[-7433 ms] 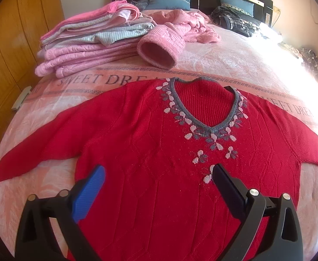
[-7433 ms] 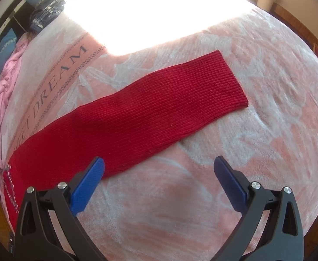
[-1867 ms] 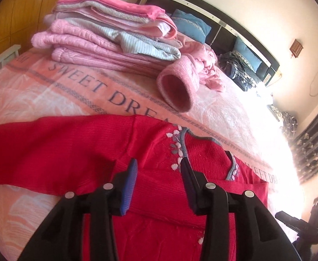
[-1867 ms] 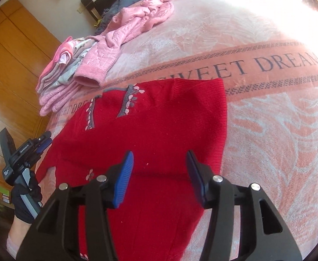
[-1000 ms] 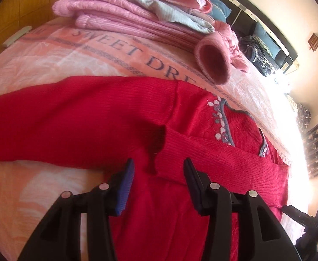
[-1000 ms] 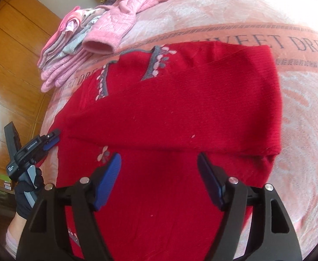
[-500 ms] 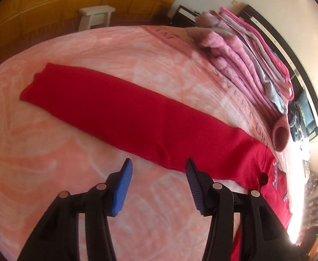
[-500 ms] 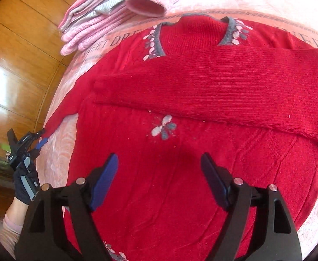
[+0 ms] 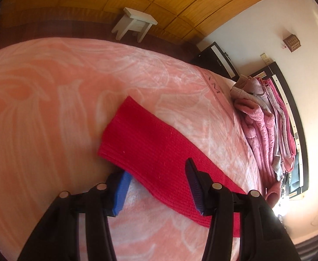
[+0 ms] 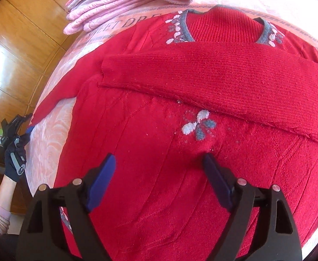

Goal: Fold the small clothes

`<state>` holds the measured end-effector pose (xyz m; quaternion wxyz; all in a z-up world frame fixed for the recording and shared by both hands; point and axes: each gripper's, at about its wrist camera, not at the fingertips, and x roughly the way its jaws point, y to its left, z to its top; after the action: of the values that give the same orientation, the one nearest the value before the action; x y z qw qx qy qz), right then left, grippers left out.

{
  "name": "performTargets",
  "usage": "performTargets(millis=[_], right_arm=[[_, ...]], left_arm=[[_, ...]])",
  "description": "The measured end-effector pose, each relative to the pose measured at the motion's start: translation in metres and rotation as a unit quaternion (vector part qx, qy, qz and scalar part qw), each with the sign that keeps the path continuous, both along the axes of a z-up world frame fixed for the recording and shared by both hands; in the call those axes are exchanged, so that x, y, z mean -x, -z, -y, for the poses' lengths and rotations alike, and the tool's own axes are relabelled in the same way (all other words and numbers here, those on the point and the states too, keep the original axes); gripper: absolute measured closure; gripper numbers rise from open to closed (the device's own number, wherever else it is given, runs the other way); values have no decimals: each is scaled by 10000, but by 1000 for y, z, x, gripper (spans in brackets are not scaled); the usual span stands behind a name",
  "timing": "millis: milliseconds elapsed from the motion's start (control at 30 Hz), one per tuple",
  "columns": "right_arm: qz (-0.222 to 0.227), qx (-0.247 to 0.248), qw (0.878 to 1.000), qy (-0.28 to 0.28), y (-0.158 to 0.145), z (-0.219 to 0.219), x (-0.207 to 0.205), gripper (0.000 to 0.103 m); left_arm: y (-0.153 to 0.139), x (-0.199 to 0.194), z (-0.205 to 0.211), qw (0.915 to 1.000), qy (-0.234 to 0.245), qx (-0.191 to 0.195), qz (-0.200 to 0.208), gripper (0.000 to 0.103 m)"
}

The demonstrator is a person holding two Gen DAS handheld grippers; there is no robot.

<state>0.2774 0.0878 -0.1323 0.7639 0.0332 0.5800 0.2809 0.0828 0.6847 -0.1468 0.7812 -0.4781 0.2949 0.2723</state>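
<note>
- Change vs half a second back: left gripper (image 9: 156, 180) has closed in on the cuff end of the still-unfolded sleeve (image 9: 159, 150). That sleeve was fully in view from further off; now its end fills the middle of the left wrist view.
- Left jaws: apart, straddling the sleeve's near edge. One blue pad (image 9: 121, 192) sits at or just under the edge; the other is over the knit. Not clamped yet; whether the lower pad has got under the cloth I cannot tell.
- Right gripper (image 10: 159, 180): jaws wide apart, holding nothing, hovering over the lower chest of the red sweater (image 10: 159, 152). View barely shifted in that half second.
- Sweater location: flat, face up on the pink bed (image 9: 39, 108), collar (image 10: 224, 24) at the far side, next to the stack of folded pink clothes (image 10: 106, 4).
- One sleeve is already folded across the chest (image 10: 213, 74), lying just below the collar and above the flower motif (image 10: 199, 125). It was laid out straight on the bed about seven seconds back.
- The right wrist view shows the person's gloved hand (image 10: 15, 152) with the left gripper at the far-left sleeve tip.
- Meaning: first sleeve fold done, second sleeve pickup in hand. My read: pinch the cuff, carry it across the chest onto the first sleeve, then fold the body.
- Risk: a pinch this close to the edge may slip off the thick knit.
</note>
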Motion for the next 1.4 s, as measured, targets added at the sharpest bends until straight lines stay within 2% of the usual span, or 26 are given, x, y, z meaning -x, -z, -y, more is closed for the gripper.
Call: performTargets(millis=[133, 200, 400, 567, 667, 833, 1000, 1300, 1400], right_arm=[[53, -11, 10000, 5, 3, -2, 0, 19], [79, -10, 10000, 11, 4, -2, 0, 18], [212, 40, 9998, -57, 4, -4, 4, 17], [125, -156, 9998, 29, -1, 7, 7, 21], [111, -202, 9997, 57, -5, 17, 11, 23], [134, -178, 9996, 153, -8, 40, 16, 23], [126, -213, 9992, 301, -8, 65, 18, 23], [150, -250, 9987, 406, -9, 101, 27, 23], [132, -260, 9985, 468, -7, 115, 31, 23]], left_arm=[[0, -5, -6, 9998, 4, -190, -34, 58], [0, -7, -7, 9995, 5, -298, -85, 73], [-1, -12, -6, 9988, -3, -476, -148, 89], [-14, -20, 7, 9965, 61, -818, -165, 92], [-28, -32, 25, 9936, 270, -1093, -94, 92], [-51, -66, 75, 9851, 873, -1483, 43, 92], [-62, -105, 137, 9717, 1572, -1759, 121, 92], [-74, -162, 249, 9490, 2456, -1954, 305, 92], [-80, -175, 290, 9420, 2733, -1890, 462, 92]])
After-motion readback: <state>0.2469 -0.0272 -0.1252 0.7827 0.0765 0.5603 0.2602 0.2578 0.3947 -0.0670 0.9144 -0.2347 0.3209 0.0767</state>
